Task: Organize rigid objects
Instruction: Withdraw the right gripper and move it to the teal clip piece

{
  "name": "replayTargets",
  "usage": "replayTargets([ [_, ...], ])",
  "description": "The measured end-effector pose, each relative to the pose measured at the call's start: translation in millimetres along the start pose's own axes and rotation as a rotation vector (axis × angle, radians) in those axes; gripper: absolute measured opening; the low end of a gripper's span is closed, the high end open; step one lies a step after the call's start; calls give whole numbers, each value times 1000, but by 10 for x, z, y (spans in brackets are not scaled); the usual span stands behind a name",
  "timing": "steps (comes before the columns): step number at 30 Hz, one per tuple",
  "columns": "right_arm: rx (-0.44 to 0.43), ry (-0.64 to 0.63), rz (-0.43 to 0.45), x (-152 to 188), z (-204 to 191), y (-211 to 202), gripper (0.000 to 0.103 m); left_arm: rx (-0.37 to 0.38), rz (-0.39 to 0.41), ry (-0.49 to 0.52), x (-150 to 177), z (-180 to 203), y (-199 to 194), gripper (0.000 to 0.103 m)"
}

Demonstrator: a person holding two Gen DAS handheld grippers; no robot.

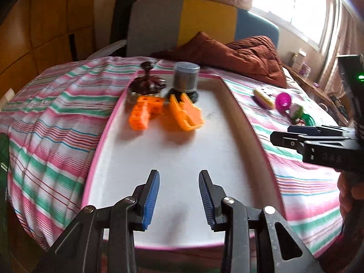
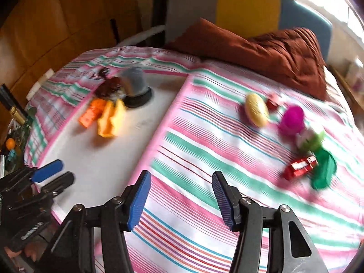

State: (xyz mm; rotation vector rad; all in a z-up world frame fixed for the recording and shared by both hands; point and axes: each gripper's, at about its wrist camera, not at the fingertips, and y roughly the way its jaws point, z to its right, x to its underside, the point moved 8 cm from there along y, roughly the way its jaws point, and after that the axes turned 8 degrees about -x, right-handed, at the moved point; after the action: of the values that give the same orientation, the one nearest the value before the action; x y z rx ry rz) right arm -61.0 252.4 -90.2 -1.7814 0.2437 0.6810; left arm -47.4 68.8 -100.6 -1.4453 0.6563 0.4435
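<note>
A white tray (image 1: pixel 177 150) with a pink rim lies on the striped bed. At its far end stand a dark brown ornament (image 1: pixel 147 82), a grey cylinder (image 1: pixel 186 77) on a black base, an orange perforated block (image 1: pixel 145 111) and an orange shell piece (image 1: pixel 185 113). My left gripper (image 1: pixel 179 177) hangs open and empty over the tray's near end. My right gripper (image 2: pixel 181 177) is open and empty over the bedspread, just right of the tray (image 2: pixel 102 159). To its right lie a yellow oval (image 2: pixel 257 112), a magenta ball (image 2: pixel 292 119), a red block (image 2: pixel 300 167) and a green cup (image 2: pixel 324 170).
A rust-brown quilt (image 2: pixel 273 50) is bunched at the head of the bed, below grey, yellow and blue headboard panels. A green-and-white toy (image 2: pixel 310 140) sits among the loose items. Small clutter (image 2: pixel 11 141) lies off the bed's left side. A bright window is at the right.
</note>
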Motion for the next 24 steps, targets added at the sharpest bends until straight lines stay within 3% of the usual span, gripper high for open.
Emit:
replayTargets([
  [6, 56, 70, -4, 173, 532, -187, 57, 51, 24, 51, 45, 247, -129, 36],
  [16, 242, 187, -11, 187, 1695, -531, 57, 95, 44, 137, 89, 607, -287, 36],
  [24, 163, 330, 28, 248, 2125, -380, 57, 93, 45, 212, 121, 891, -347, 36],
])
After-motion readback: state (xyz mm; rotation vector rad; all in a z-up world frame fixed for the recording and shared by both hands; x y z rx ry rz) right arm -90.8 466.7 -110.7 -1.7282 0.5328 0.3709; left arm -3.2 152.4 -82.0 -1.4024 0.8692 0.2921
